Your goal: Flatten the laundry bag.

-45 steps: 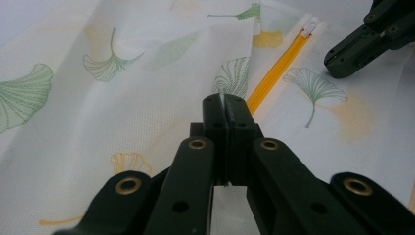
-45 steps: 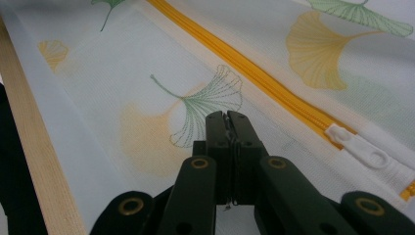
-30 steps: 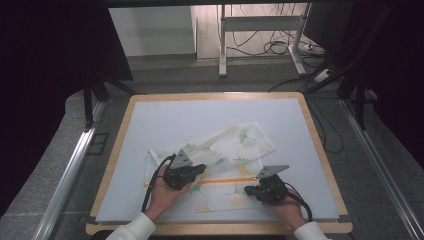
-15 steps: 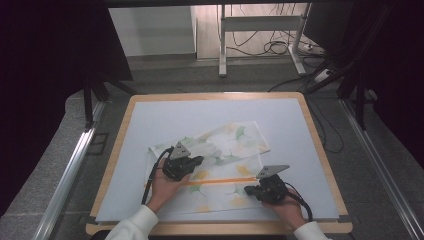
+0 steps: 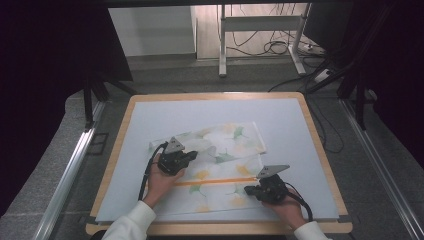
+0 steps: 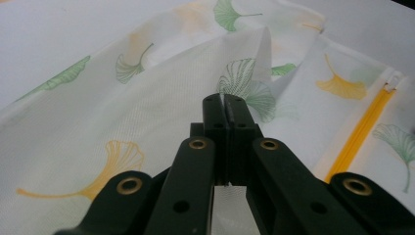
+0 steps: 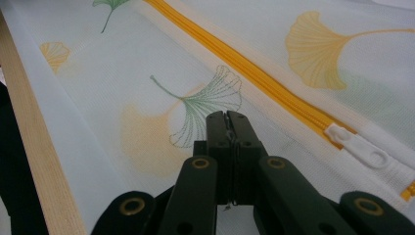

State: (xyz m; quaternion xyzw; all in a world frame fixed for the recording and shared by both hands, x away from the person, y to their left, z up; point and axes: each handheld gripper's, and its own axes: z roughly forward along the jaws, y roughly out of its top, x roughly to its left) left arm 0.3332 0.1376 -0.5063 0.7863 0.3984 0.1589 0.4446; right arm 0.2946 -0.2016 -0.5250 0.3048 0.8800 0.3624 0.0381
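I am working a white mesh laundry bag [image 5: 215,165] printed with ginkgo leaves, lying on the light mat of the table [image 5: 150,120] near its front edge. Over the last 1 s my left gripper [image 5: 192,156] has been travelling up and away from me, carrying the bag's left layer with it; the fold has gone over toward the back. In the left gripper view the jaws are pressed together with a raised ridge of mesh [image 6: 244,73] just beyond the tips, so I judge them clamped on fabric. My right gripper [image 5: 249,190] is staying put near the front right, below the yellow zipper [image 5: 220,181]; its jaws are also together, pinching mesh beside the white zipper pull [image 7: 359,147]. Judgement: 1 hand is anchoring, 1 is folding, and the fold is roughly half carried over.
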